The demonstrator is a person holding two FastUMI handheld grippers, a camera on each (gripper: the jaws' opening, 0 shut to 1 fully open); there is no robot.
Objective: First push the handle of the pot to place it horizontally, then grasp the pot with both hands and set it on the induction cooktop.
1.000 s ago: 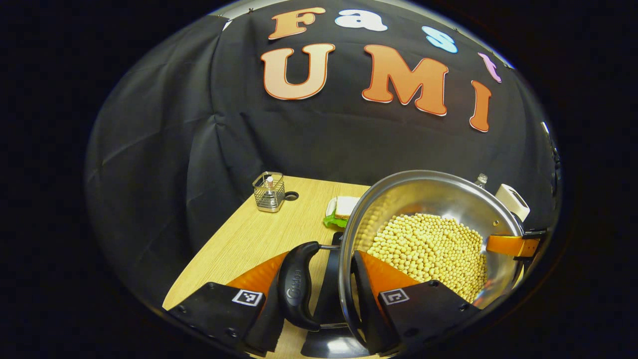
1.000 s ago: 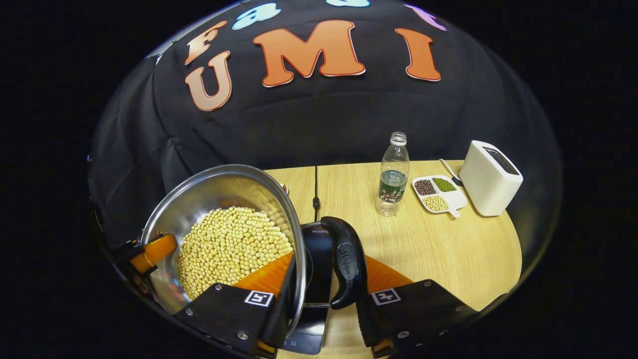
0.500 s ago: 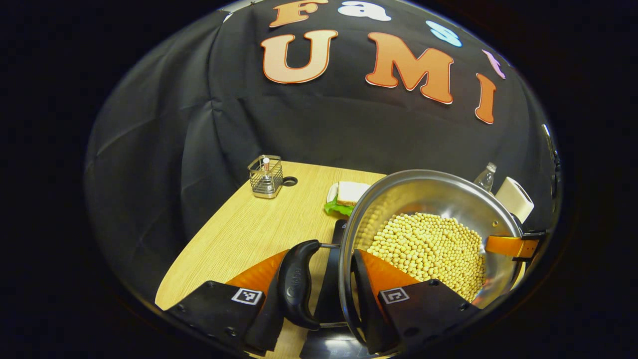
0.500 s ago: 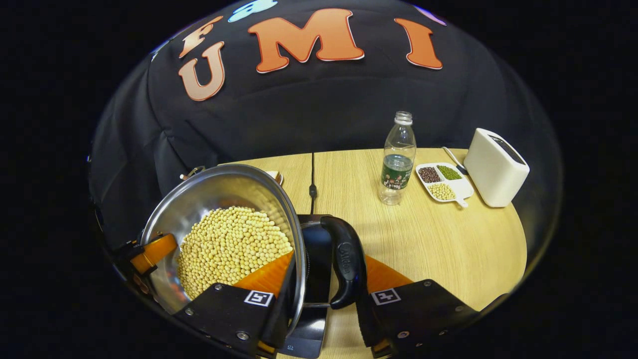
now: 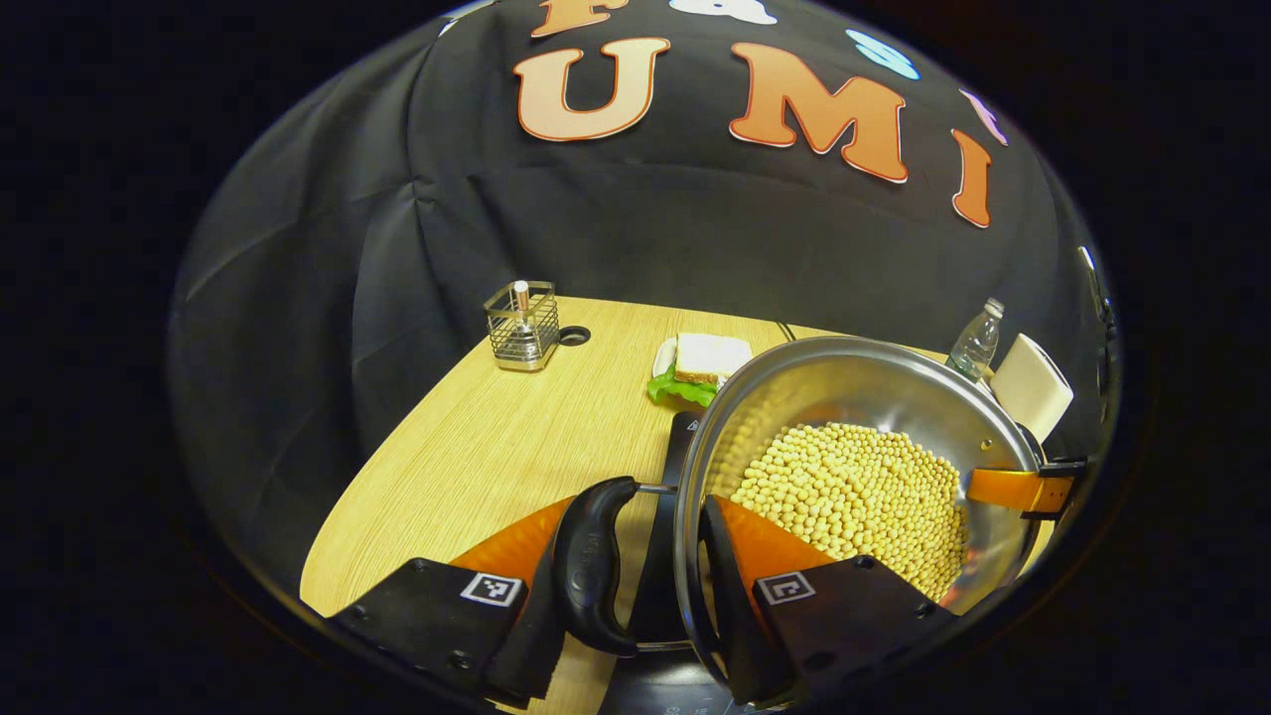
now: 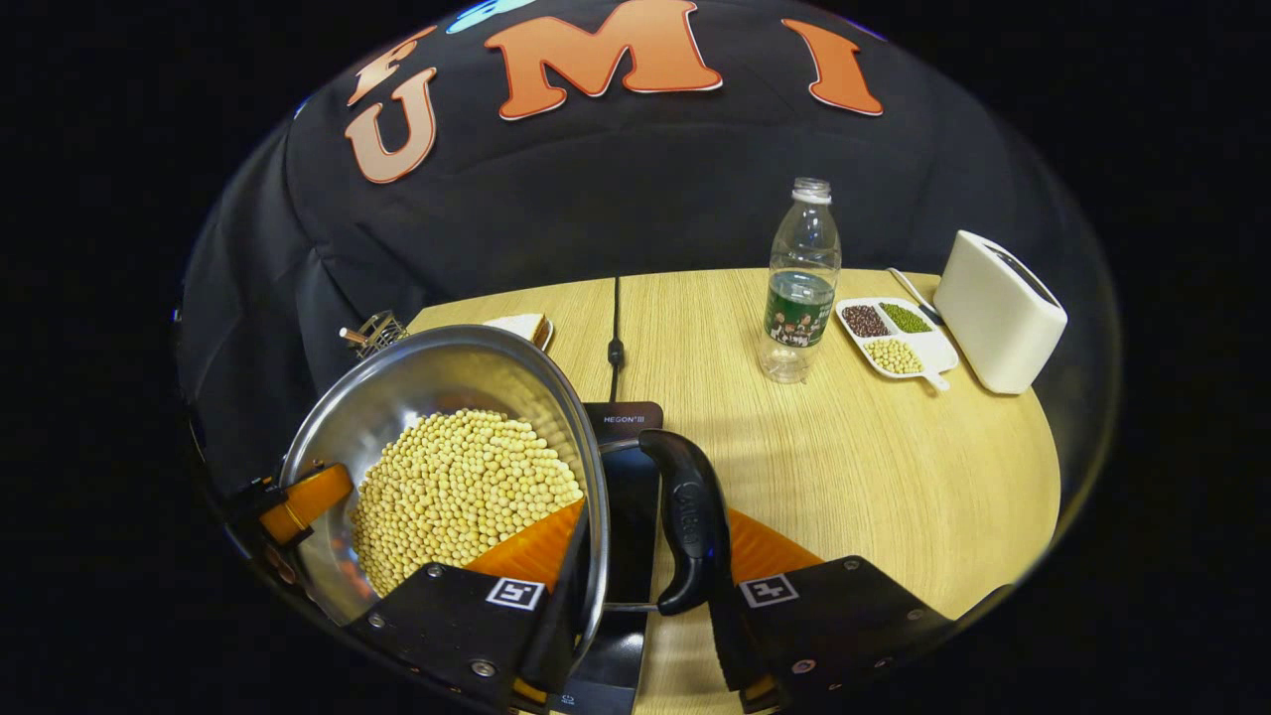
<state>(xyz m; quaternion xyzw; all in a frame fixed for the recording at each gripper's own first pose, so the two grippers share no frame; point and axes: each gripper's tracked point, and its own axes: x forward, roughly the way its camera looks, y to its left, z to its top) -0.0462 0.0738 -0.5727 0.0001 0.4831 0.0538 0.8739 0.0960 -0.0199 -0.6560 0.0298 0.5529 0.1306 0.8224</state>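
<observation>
Higher now, pot (image 5: 854, 477) clamped by both hand-held grippers, cooktop (image 6: 626, 497) mostly hidden.

shiny polished steel pot (image 5: 874, 387), glossy black plastic side handle (image 5: 591, 566), matt light woodgrain tabletop (image 6: 894, 477), glossy black glass induction cooktop (image 6: 631, 497)

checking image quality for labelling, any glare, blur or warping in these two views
Left gripper view: sharp, fisheye bows the light wooden table edge; soft glare inside the shiny steel pot of yellow beans. Right gripper view: sharp too, clear plastic water bottle leans from distortion.
</observation>
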